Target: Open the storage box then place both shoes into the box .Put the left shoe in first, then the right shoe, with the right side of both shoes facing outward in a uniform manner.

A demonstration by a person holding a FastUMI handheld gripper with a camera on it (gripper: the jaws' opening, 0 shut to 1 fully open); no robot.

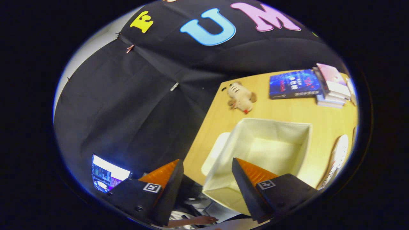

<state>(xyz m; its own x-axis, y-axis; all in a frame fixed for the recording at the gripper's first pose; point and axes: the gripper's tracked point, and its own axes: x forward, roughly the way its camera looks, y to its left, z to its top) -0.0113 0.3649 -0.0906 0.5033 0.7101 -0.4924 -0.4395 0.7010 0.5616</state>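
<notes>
A cream fabric storage box stands open on the wooden table, its inside bare. Its lid lies flat on the table against the box's left side. My gripper hangs above the box's near left corner, tilted, its fingers wide apart and holding nothing. The right finger overlaps the box's near wall; the left finger is off the table's edge. Beyond the box's right side, a white shoe lies on the table, only partly visible.
A plush toy lies on the table beyond the box. A blue book and a stack of books sit at the far right. A lit screen and a person's hand show below the table's edge.
</notes>
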